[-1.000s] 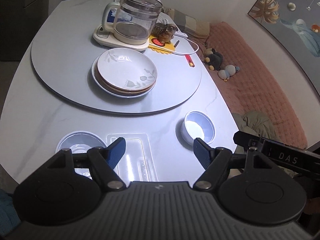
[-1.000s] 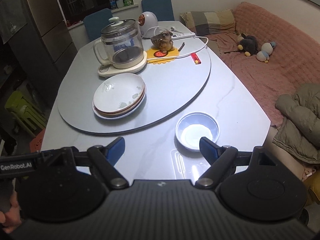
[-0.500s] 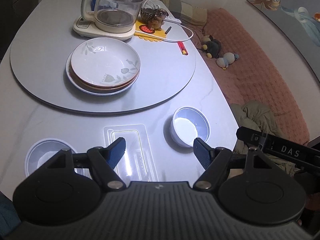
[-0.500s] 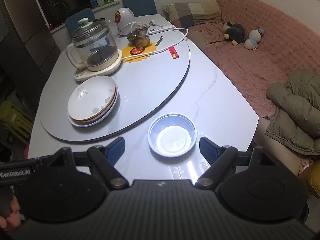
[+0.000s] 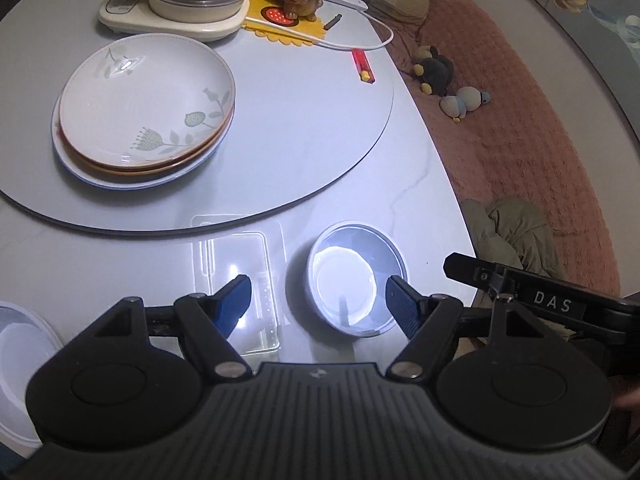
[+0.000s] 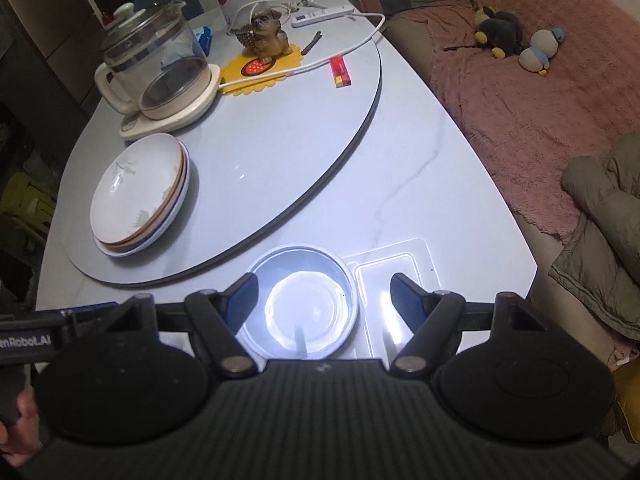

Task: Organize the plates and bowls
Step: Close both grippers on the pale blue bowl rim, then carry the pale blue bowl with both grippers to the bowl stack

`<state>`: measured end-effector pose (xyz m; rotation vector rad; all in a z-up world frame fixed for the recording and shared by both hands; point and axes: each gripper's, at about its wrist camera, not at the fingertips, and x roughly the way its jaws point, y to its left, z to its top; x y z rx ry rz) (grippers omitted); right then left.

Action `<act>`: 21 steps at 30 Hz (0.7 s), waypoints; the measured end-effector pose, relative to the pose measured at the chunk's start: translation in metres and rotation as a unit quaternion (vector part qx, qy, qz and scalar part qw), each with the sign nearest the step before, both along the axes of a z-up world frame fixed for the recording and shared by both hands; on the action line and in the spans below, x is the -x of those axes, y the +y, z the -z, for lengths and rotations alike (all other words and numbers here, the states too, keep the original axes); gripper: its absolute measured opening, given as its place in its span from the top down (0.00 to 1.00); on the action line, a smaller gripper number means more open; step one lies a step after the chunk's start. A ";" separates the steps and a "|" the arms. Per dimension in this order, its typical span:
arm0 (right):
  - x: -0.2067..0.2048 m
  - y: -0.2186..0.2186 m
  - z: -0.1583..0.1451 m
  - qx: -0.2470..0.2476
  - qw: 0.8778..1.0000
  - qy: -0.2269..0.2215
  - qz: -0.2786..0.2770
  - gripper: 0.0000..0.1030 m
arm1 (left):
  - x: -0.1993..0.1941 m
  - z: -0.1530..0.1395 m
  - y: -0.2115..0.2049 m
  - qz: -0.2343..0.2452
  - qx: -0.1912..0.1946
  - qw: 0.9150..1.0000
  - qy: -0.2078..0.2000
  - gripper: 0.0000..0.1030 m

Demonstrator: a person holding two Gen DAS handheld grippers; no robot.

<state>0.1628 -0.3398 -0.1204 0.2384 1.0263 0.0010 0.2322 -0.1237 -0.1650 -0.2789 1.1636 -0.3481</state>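
Left wrist view: the left gripper hangs over the pale marble worktop with its blue fingers spread wide and empty. The small white round bowl sits just ahead, nearer the right finger, beside a clear plastic rectangular tray. A second white bowl shows at the lower left. The stack of white floral plates rests on the grey round turntable, well apart. The bowl stands near the worktop's edge, so a skewed grab could, I judge, nudge it toward the drop.

Right wrist view: the right gripper is closing, nothing yet pressed between its fingers; the small white round bowl lies between them toward the left one, and the clear plastic rectangular tray under the right. Glare hides the rim, so a finger may catch the tray instead. Open room lies on the turntable's bare middle.
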 end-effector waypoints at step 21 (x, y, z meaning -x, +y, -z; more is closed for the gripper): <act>-0.065 -0.005 0.083 0.001 0.991 0.106 -0.086 0.87 | -0.043 0.094 -0.035 -0.026 0.003 0.996 0.084 0.77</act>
